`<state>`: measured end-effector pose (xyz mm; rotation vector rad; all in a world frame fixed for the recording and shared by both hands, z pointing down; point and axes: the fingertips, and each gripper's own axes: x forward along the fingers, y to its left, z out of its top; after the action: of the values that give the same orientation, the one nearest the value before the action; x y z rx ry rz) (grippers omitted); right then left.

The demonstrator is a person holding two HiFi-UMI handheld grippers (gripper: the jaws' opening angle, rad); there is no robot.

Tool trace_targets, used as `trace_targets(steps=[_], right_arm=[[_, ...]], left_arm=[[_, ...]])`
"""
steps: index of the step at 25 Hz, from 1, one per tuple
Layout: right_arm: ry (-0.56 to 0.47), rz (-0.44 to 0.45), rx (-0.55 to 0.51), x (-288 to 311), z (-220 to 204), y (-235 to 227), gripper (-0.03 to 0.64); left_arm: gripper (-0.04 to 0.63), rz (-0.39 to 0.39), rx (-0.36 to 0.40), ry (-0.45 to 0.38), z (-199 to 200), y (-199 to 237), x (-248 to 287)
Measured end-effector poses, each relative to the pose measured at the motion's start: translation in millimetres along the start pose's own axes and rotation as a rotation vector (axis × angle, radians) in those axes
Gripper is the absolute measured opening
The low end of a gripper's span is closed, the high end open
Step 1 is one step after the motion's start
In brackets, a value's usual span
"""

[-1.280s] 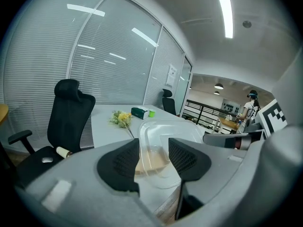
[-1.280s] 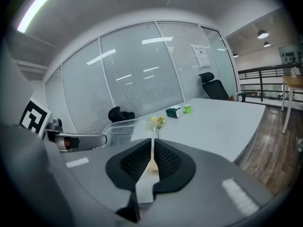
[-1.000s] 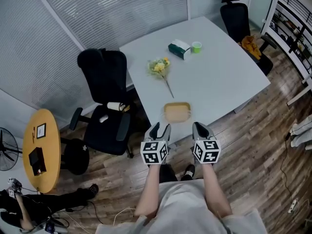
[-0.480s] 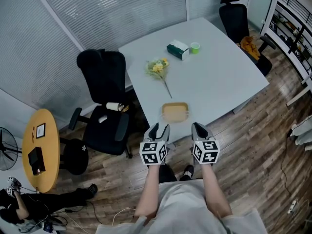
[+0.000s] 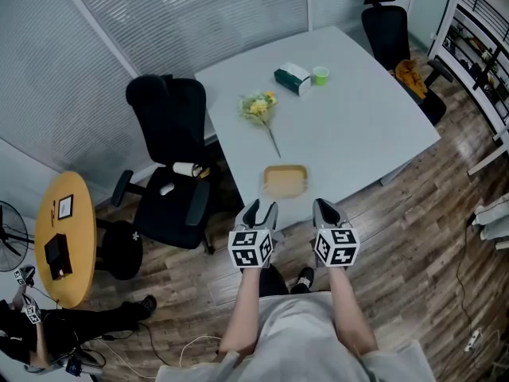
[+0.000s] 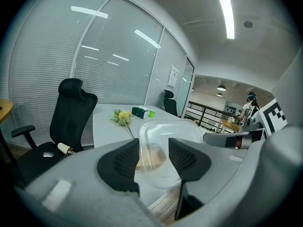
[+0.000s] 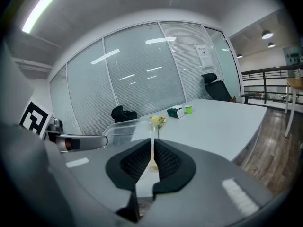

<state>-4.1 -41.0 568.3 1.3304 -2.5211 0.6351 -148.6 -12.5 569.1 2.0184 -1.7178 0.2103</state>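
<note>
A clear plastic box with something tan inside lies at the near edge of the grey table. My left gripper is just in front of it. Its jaws stand apart, with the clear box showing in the gap, and I see no firm contact. My right gripper is level with the left. In the right gripper view it is shut on a thin clear edge of the box, which reaches left toward the other gripper.
Yellow flowers, a green tissue box and a green cup sit farther back on the table. A black office chair stands at the left and another at the far corner. A round yellow table is far left.
Both grippers keep their places at the box. Only the views shift slightly.
</note>
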Motion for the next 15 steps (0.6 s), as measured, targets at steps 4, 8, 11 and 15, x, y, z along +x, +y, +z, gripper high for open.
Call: trace_targets(steps=[4, 8, 11, 15], right_arm=[[0.004, 0.004, -0.001, -2.4, -0.3, -0.9, 0.015], [0.003, 0.005, -0.001, -4.5, -0.3, -2.5, 0.015], [0.001, 0.005, -0.001, -6.4, -0.5, -2.4, 0.015], [0.001, 0.012, 0.001, -6.9, -0.2, -2.5, 0.014]], left_arm=[[0.199, 0.004, -0.006, -0.002, -0.4, -2.4, -1.3], [0.199, 0.005, -0.006, -0.005, -1.0, -5.1, -1.9], [0.199, 0.006, -0.006, -0.008, -1.6, -6.3, -3.1], [0.199, 0.008, -0.007, -0.009, -1.3, -7.0, -3.3]])
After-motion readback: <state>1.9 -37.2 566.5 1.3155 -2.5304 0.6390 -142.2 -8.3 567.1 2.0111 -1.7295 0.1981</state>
